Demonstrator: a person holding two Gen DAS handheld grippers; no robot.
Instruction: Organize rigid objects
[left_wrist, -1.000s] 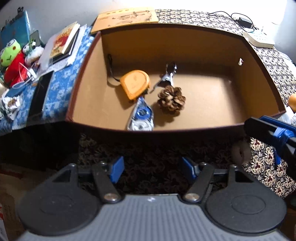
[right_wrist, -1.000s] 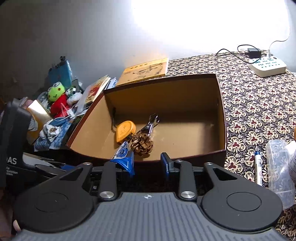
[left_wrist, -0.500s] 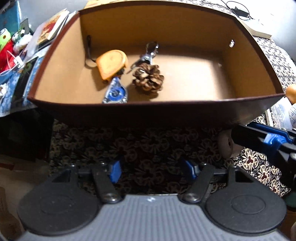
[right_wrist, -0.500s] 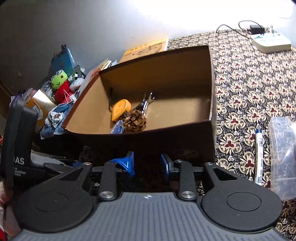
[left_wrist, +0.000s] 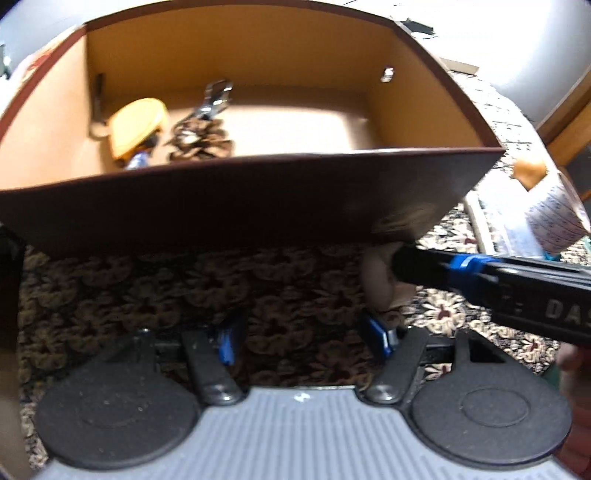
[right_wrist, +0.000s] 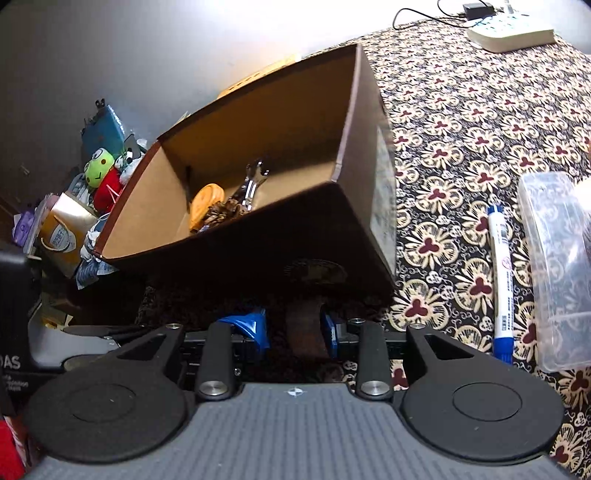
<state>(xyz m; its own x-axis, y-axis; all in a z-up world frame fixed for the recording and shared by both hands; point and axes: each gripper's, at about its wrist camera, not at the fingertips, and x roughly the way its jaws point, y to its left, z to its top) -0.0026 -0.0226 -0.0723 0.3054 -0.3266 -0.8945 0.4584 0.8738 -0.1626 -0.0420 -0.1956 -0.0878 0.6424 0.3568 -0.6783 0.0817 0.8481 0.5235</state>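
dropped low and crowded in close over the last second. now facing the dark near wall of the brown box (left_wrist: 258, 199) instead of looking down onto its whole floor. still inside, toward the left back: orange tape measure (left_wrist: 136, 125), pine cone (left_wrist: 199, 138), metal tool (left_wrist: 216, 96), all unmoved and half hidden behind the rim.

brought the right tongs (right_wrist: 291, 328) down to the patterned desk (right_wrist: 461, 129) just in front of the box, around a brown mushroom-shaped piece (right_wrist: 306, 325). clear of the tongs a second ago; now with its stem between the blue pads and its cap toward the box, touching the right pad, a sliver of gap at the left. so: straddled, jaws no narrower than half a second back, apart by the look of it and not yet pinched. seen also from the left wrist as a pale blurred lump at the tip of the right tongs, close under the box's lower corner.

left tongs (left_wrist: 304, 339) spread wide, holding nothing, hovering low over the desk beside the right.

most likely a pickup about to happen: squeeze, lift over the near wall, drop in with the rest. worth minding that wall so close ahead. blue marker (right_wrist: 502, 280) and clear plastic case (right_wrist: 554, 266) on the desk to the right, apart from the box, not yet sorted.
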